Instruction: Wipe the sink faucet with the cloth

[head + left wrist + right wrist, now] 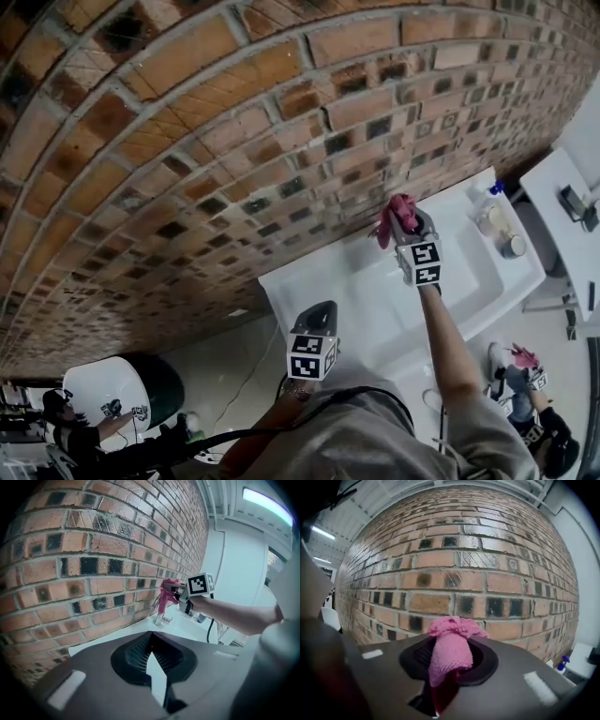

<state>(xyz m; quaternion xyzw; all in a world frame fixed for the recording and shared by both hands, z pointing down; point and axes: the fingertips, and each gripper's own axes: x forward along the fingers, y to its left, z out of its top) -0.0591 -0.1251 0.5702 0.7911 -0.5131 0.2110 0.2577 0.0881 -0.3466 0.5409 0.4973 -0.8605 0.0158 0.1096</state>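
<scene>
My right gripper (405,223) is clamped on the pink cloth (450,648), a nubby, knitted-looking wad that bulges out past the jaws. It holds the cloth close to the rough red brick wall (187,141), right at the top of the shiny chrome faucet (161,618) behind the smooth white sink (309,286), though I cannot tell whether cloth meets metal. My left gripper (150,656) hangs well back from the faucet with its jaws pressed together, and its cube (312,354) shows black-and-white square markers.
</scene>
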